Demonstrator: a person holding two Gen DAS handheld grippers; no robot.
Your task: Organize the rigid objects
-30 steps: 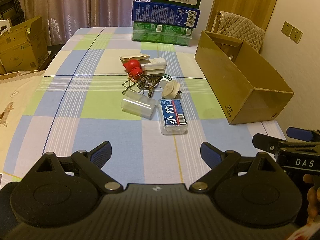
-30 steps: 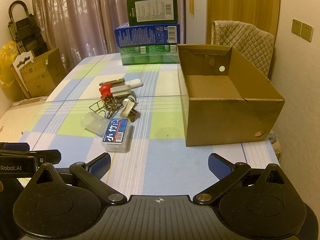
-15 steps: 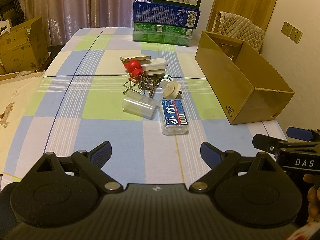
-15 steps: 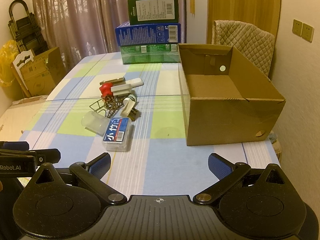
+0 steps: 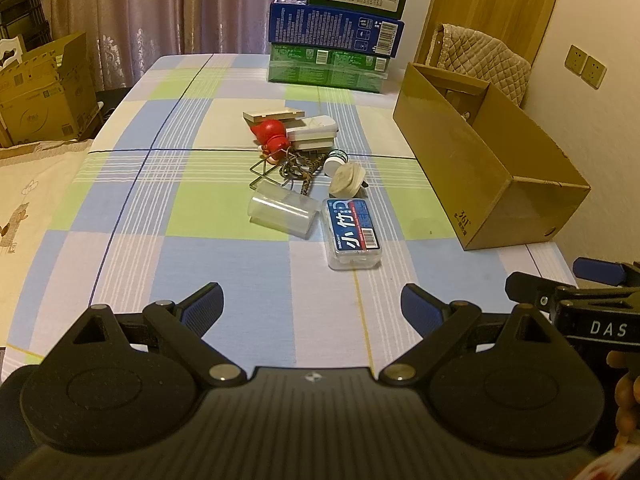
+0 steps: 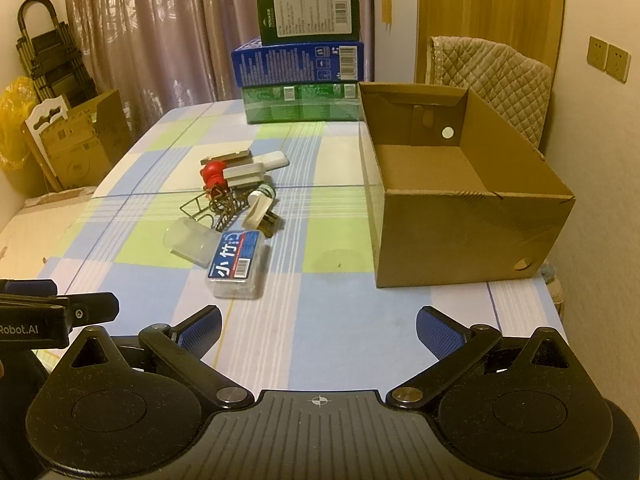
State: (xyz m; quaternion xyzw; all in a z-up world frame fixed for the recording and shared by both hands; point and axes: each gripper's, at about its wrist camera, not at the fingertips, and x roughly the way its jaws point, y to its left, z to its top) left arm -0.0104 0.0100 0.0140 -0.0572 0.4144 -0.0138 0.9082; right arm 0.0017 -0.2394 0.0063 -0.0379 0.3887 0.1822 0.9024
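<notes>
- The left gripper (image 5: 311,307) is hovering above the near edge of the table (image 5: 224,264), its blue-padded jaws standing spread wide with nothing between them
- The right gripper (image 6: 318,330) is hovering just beside it at the same edge, jaws likewise spread and gripping nothing
- A cluster of small rigid objects is lying mid-table, well apart from both grippers: a clear plastic box with a blue label (image 5: 352,234) is sitting nearest, touching a clear plastic cup (image 5: 282,214) that is lying on its side
- Behind them a white plug (image 5: 347,178), a tangle of wire pieces (image 5: 288,168), a red figure (image 5: 272,136), a white case (image 5: 312,130) and a wooden block (image 5: 274,114) are lying bunched together
- An open cardboard box (image 6: 460,200) is standing to the right of the cluster, showing a bare floor
- Three stacked cartons (image 6: 300,76) are sitting at the table's far end
</notes>
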